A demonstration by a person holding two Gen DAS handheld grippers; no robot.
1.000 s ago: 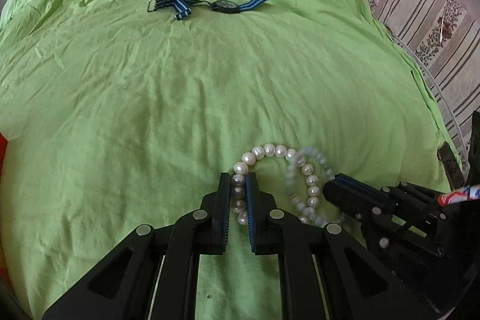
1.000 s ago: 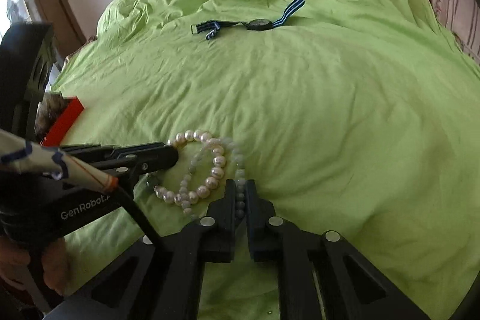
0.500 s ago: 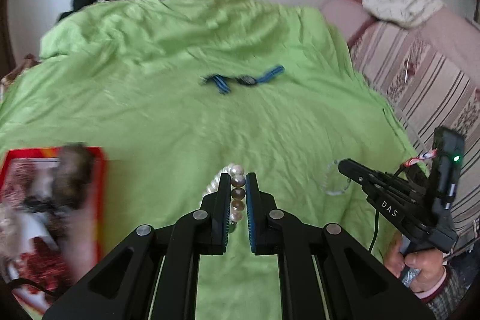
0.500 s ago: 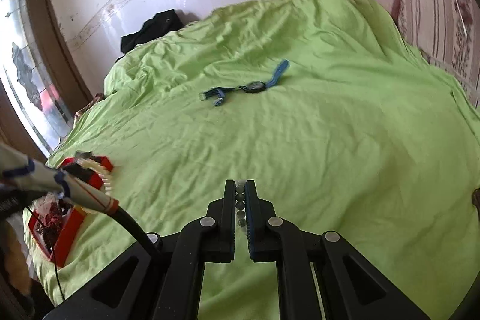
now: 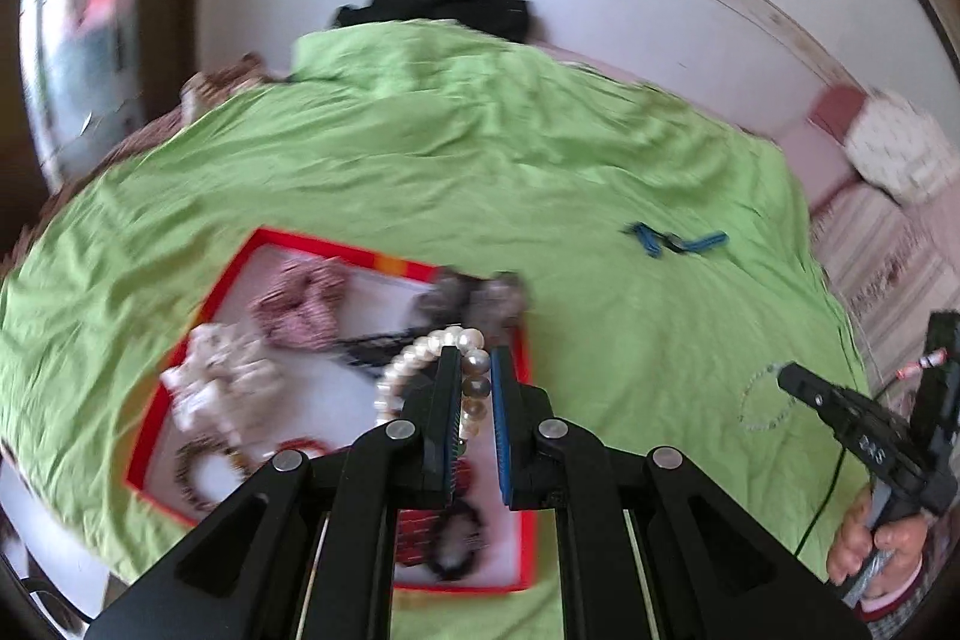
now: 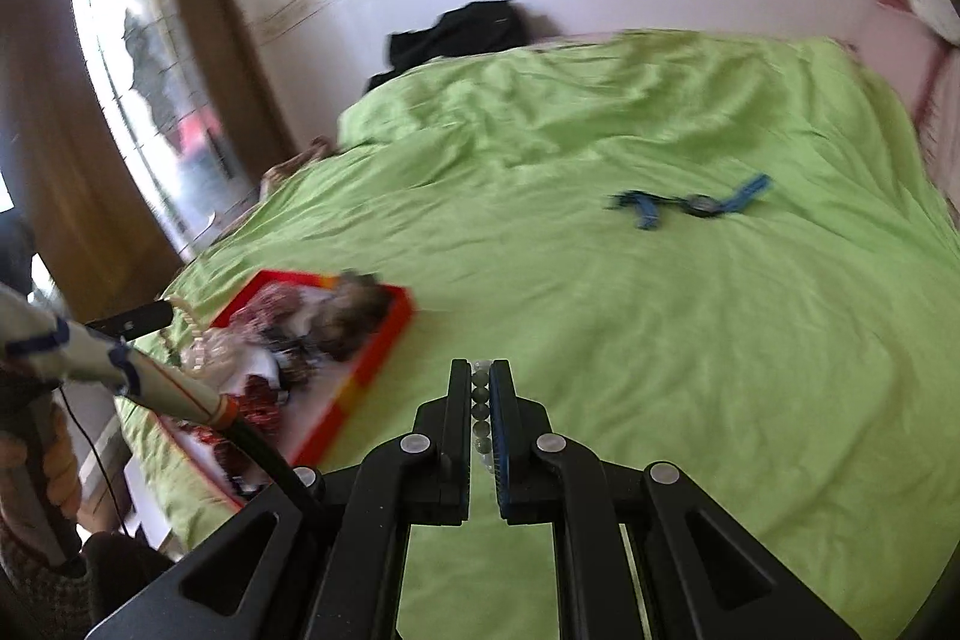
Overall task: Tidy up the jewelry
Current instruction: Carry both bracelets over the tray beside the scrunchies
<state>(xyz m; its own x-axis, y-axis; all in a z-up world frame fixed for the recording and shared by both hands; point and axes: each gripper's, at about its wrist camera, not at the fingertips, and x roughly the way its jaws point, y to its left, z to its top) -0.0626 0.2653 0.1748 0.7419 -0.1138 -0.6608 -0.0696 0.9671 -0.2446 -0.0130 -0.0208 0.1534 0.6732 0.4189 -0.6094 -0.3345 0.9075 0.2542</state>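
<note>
In the left wrist view my left gripper (image 5: 474, 358) is shut on a white pearl bracelet (image 5: 414, 358), whose loop hangs to the left above a red-rimmed tray (image 5: 336, 250) of scrunchies and jewellery. At the right of that view my right gripper (image 5: 783, 371) carries a pale translucent bead bracelet (image 5: 759, 403) over the green bedspread. The right wrist view shows that gripper (image 6: 480, 367) shut on the pale beads (image 6: 480, 400), right of the tray (image 6: 384, 340). A blue-strapped watch (image 5: 675, 241) (image 6: 696, 205) lies flat farther up the bed. The left gripper (image 6: 168, 307) shows at the left, above the tray.
A green bedspread (image 6: 660, 340) covers the bed. A black garment (image 5: 444, 4) lies at its far edge against the white wall. Pillows and striped bedding (image 5: 894, 148) sit at the right. A window (image 6: 138, 70) is on the left. A person's hand (image 5: 876, 544) holds the right gripper's handle.
Both grippers have lifted their bracelets off the bedspread. The left one swung left to above the red tray; the right one rose and moved left too, with the tray coming into its view.
</note>
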